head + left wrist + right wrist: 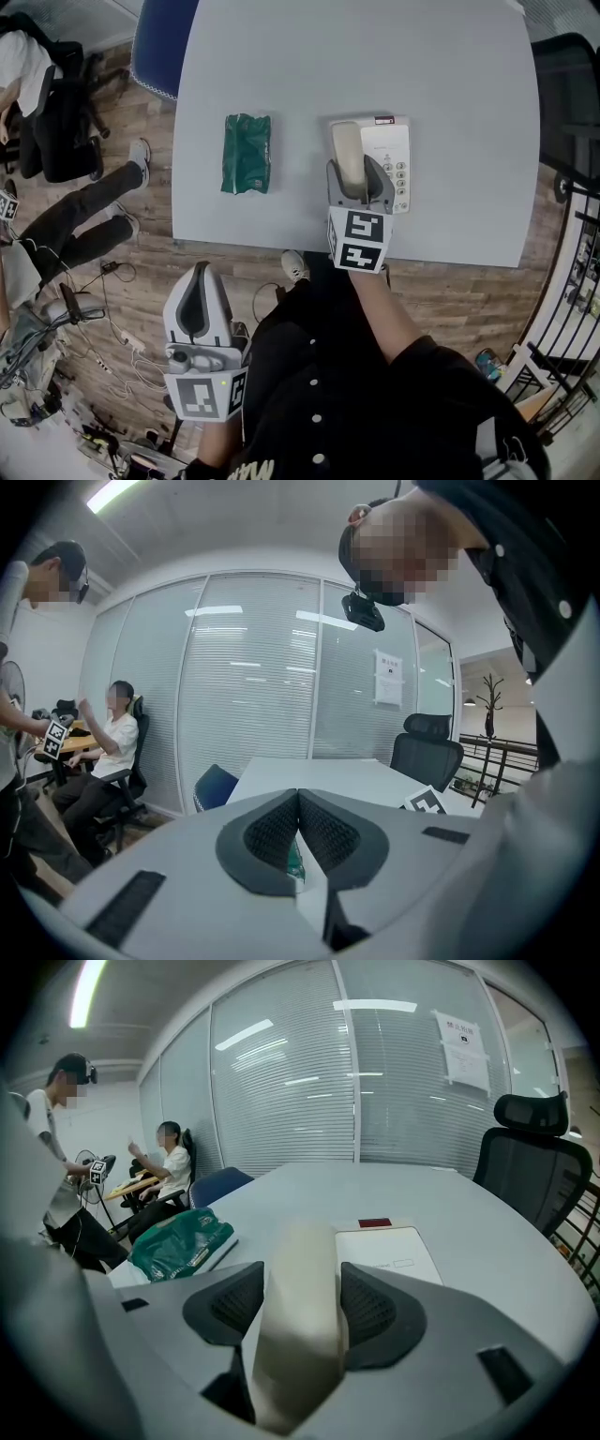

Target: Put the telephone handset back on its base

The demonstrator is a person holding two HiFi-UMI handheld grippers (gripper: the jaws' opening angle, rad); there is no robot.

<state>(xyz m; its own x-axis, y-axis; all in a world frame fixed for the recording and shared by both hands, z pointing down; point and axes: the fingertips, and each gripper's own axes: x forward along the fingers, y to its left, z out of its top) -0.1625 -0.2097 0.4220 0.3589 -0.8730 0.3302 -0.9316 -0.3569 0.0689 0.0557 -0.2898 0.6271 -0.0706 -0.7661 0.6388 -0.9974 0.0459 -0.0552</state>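
The cream telephone handset [348, 150] lies lengthwise along the left side of its white base [392, 150] on the grey table [375, 56]. My right gripper [360, 178] reaches over the table's near edge, with its jaws on either side of the handset's near end. In the right gripper view the handset [302, 1260] fills the gap between the dark pads and the base [394, 1255] lies just behind. The pads look just apart from the handset's sides, so my right gripper [302, 1309] is open. My left gripper [198, 281] hangs off the table, low at my left side. It is shut [298, 841] and empty.
A green plastic packet [247, 153] lies on the table left of the phone. A blue chair [159, 42] stands at the table's far left corner and a black office chair [534, 1147] at the right. People sit and stand at the left, with cables on the wooden floor [103, 281].
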